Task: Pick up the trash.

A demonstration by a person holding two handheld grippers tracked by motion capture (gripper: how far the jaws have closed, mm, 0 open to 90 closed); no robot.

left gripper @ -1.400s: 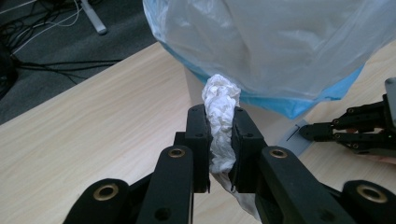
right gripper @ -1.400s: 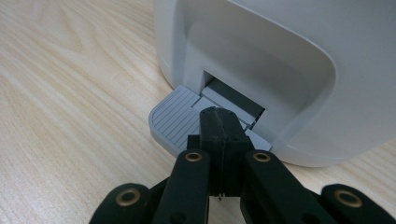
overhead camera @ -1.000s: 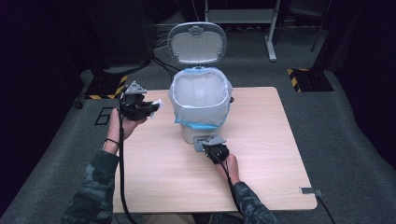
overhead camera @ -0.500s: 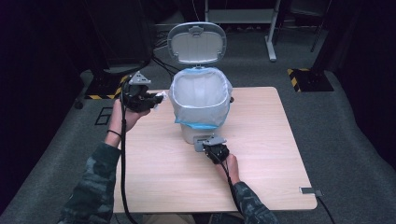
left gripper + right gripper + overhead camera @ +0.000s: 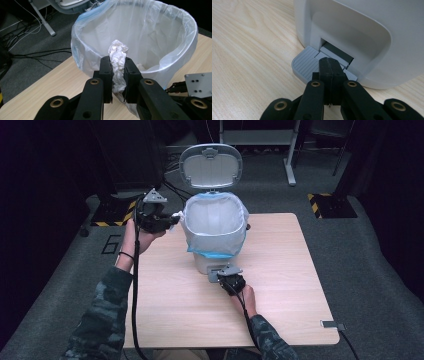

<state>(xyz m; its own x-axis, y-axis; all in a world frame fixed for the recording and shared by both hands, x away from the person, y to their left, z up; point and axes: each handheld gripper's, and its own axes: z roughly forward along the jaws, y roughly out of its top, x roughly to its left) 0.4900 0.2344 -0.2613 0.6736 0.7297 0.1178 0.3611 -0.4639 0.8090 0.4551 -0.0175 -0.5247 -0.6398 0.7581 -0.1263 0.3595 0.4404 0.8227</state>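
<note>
Left tool point(image 5: 117, 75) pinches a tissue point(image 5: 118, 65) beside the bin point(image 5: 216, 227); right tool point(image 5: 329, 67), jaws together, presses its pedal point(image 5: 305, 63) on the bench point(image 5: 290, 270).

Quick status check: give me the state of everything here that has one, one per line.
Bin lid: open, standing upright.
Bin liner: fitted, folded over the rim.
Pedal: right claw's tips on it.
Right claw: shut, holding nothing.
Left claw: shut on the crumpled tissue.
Crumpled tissue: pinched, beside the bin rim, not yet dropped.

left gripper point(image 5: 170, 220) with crumpled tissue point(image 5: 117, 63) raised, nearer bin rim point(image 5: 186, 218)
</note>
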